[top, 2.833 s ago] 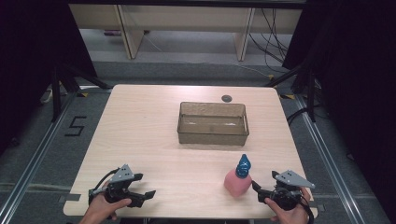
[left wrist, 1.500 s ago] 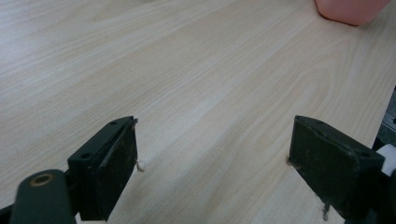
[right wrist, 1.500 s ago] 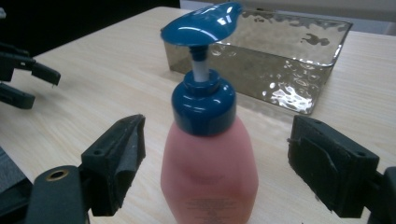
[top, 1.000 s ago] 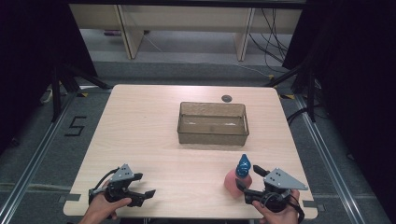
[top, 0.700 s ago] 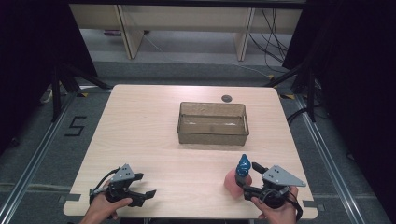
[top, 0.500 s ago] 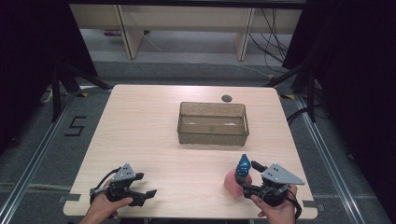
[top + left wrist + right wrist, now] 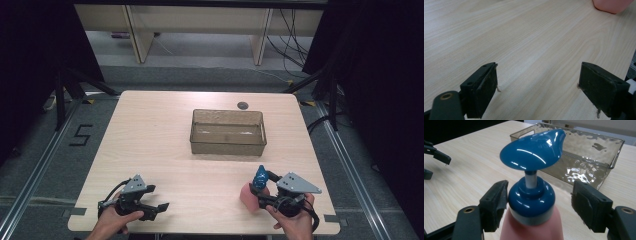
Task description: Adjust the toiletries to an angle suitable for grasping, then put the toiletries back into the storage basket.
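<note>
A pink pump bottle [image 7: 248, 196] with a blue pump head stands upright near the table's front right. My right gripper [image 7: 258, 198] reaches at it from the right. In the right gripper view the bottle's blue collar [image 7: 531, 200] sits between the jaws of that gripper [image 7: 541, 195]. The left jaw is at the collar and a gap shows at the right jaw. These jaws have just been closing with the bottle between them. My left gripper [image 7: 156, 210] rests at the front left, open and empty [image 7: 537, 87]. The bottle's pink base [image 7: 611, 5] shows far off in the left gripper view.
A translucent brown bin [image 7: 227, 145] stands empty at the table's middle, behind the bottle [image 7: 584, 152]. A small dark disc [image 7: 243, 105] lies near the far edge. The left gripper's jaws [image 7: 434, 155] show at the left edge of the right gripper view.
My right gripper has slid left from beside the bottle until its jaws flank the bottle's neck. The bottle stands where it was. The left gripper has not moved.
</note>
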`<state>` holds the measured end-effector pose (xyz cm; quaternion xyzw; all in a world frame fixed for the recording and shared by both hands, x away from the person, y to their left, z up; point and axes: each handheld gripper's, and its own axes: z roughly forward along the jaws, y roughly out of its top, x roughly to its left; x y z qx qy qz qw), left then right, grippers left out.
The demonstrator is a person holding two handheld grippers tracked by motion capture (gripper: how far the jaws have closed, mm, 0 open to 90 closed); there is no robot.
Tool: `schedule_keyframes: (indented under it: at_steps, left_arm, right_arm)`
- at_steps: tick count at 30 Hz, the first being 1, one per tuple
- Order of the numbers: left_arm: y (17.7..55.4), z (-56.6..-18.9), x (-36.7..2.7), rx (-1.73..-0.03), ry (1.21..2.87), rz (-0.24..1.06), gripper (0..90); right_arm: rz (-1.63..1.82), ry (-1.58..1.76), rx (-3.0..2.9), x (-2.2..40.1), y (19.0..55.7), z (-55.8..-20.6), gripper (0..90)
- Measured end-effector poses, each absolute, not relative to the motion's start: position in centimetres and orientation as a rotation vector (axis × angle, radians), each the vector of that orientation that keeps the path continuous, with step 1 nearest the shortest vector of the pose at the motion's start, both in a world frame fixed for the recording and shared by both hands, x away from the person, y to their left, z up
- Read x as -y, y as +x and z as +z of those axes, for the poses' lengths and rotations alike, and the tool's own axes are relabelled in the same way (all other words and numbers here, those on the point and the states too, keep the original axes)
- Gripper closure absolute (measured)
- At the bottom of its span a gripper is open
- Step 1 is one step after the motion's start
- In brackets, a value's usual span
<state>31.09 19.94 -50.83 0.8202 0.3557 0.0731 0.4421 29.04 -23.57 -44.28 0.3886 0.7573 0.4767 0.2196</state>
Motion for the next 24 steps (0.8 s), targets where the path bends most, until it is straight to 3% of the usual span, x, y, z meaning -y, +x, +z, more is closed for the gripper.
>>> schedule_keyframes:
  at_steps: [24]
  left_arm:
    - [30.83,-50.65,-19.91,-0.866,2.029,0.187,14.8]
  right_arm:
    - [1.314,1.010,-2.110,22.94,29.04,-44.67,52.4]
